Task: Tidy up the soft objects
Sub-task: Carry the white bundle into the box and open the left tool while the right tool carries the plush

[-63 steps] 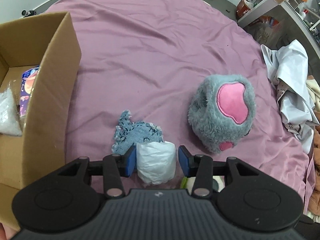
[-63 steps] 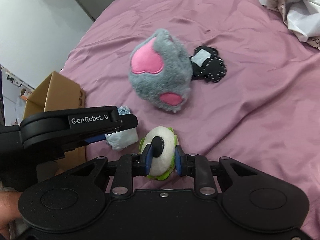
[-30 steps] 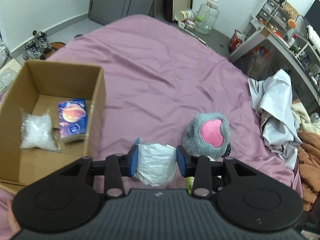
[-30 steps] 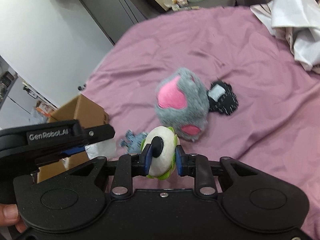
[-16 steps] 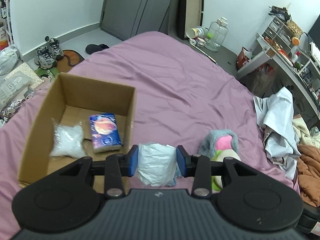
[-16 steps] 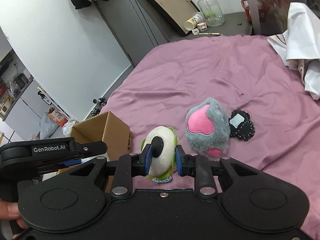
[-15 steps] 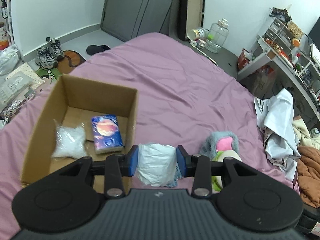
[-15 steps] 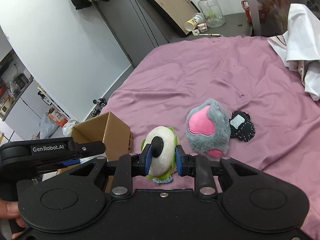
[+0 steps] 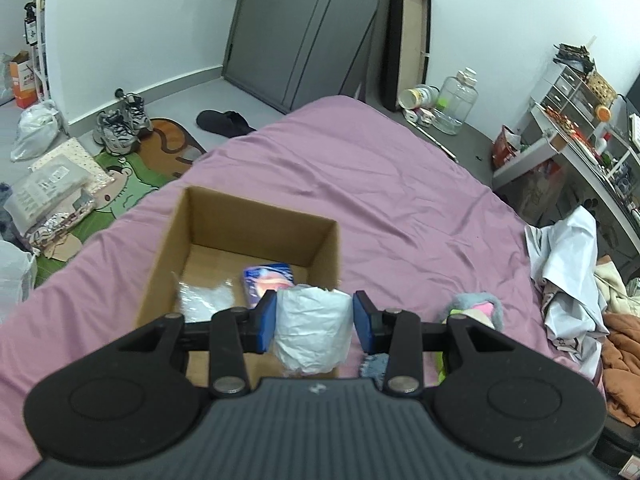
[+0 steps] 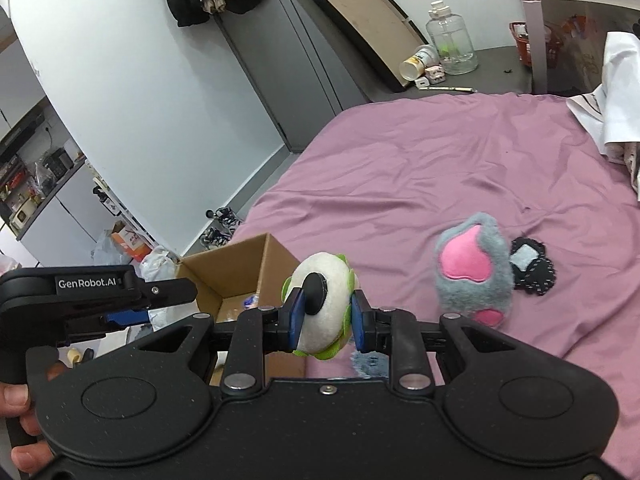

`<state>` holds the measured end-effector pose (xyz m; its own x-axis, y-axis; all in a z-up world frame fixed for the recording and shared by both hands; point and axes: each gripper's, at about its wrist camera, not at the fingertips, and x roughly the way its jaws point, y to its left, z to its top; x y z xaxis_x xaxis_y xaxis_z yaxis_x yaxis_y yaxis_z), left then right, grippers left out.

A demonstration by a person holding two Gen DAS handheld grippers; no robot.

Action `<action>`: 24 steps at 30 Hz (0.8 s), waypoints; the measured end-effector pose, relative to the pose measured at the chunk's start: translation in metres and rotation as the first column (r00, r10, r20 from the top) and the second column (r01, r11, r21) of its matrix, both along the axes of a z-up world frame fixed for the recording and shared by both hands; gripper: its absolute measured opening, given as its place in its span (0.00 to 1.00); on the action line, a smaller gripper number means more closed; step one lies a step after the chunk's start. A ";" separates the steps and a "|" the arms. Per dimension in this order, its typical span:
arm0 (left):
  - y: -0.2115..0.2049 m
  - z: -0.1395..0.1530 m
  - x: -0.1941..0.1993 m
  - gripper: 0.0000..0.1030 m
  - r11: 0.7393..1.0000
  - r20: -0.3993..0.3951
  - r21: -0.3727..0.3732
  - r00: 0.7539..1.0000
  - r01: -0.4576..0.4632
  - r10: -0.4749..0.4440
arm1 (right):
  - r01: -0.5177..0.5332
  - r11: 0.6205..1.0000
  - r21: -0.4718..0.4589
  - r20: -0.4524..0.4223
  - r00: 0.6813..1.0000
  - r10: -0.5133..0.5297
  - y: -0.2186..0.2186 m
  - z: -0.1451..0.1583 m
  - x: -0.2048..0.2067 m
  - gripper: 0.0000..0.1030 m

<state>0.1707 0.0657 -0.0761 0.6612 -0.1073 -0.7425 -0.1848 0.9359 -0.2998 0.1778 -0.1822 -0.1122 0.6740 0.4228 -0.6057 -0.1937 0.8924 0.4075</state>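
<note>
A purple bed (image 9: 400, 208) carries a box (image 9: 256, 216). The left gripper (image 9: 314, 322), clamping a white bundle (image 9: 314, 328), hangs over the box's near right corner; the right gripper (image 10: 325, 316) pinches a plush ball (image 10: 322, 304) beside it. Carrying step; next, I judge, comes centring over the box and releasing.

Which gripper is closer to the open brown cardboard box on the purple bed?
Left. The left gripper, holding a white wrapped bundle, hangs over the cardboard box at its near right corner. The right gripper, holding a white-and-green plush ball, is off to the box's right.
</note>
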 end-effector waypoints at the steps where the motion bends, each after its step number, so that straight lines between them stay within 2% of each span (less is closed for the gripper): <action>1: 0.004 0.000 0.000 0.38 1.000 0.000 0.001 1.000 -0.005 0.005 | -0.001 1.000 0.001 0.004 1.000 0.001 0.003 0.000 0.000 0.24; 13: 0.039 -0.014 0.006 0.38 0.998 -0.011 0.026 0.999 -0.052 0.052 | -0.026 0.999 0.042 0.086 0.996 0.023 0.041 -0.004 -0.002 0.24; 24: 0.061 -0.037 0.033 0.38 0.997 -0.031 0.031 0.997 -0.065 0.066 | -0.047 0.995 0.088 0.090 0.995 0.039 0.077 -0.013 0.011 0.24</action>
